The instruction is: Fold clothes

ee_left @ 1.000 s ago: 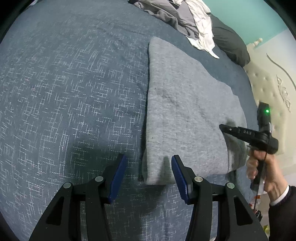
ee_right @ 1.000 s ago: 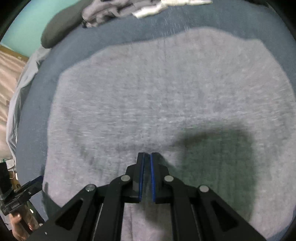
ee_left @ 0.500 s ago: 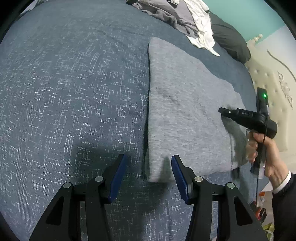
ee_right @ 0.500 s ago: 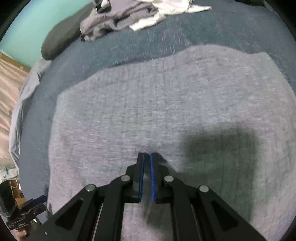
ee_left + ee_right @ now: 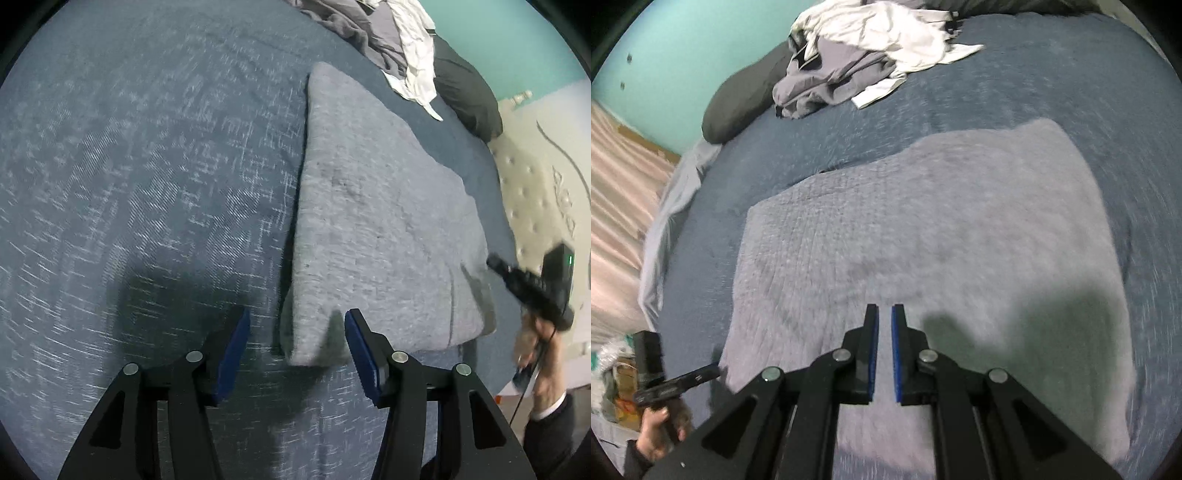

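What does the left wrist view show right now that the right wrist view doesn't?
Left wrist only: the left tongs, jaws opening, straddling the near corner of the folded grey garment without pressing it, and a cream tufted headboard.

Right wrist only: the right tongs shut with nothing between them, above the garment, and a pale sheet edge hanging at the bedside.

Both: the grey garment on the blue bedspread, the pile of unfolded clothes, the dark pillow, the teal wall.
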A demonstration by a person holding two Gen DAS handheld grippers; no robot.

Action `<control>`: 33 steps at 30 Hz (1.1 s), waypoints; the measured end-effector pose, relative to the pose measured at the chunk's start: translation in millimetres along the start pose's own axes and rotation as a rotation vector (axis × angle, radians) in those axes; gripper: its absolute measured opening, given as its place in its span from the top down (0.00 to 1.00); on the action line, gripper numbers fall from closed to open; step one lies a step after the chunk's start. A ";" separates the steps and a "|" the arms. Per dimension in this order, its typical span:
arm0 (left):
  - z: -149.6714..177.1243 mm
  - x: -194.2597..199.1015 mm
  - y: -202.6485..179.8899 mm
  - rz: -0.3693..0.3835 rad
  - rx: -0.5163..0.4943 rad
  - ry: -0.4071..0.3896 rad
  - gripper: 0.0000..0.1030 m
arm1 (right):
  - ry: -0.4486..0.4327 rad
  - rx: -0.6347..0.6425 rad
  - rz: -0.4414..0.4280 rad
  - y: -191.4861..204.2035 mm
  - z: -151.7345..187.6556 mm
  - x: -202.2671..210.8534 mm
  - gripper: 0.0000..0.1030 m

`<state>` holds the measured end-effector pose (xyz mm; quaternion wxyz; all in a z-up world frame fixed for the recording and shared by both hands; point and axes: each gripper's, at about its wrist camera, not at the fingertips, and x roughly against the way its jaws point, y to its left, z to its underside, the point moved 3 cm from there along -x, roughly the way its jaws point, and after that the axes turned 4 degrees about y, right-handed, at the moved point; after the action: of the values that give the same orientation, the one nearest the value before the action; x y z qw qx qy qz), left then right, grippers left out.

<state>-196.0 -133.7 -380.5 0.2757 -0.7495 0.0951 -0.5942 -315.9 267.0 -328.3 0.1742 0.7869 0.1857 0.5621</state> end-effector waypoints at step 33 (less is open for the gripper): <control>-16.0 24.1 -164.1 -0.036 -0.252 -0.105 0.90 | -0.145 -0.163 -0.134 -102.4 34.0 90.9 0.95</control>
<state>-234.9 -13.6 -271.6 0.1734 -0.8097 0.1408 -0.5426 -266.3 398.3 -313.7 0.2880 0.7945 0.1785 0.5039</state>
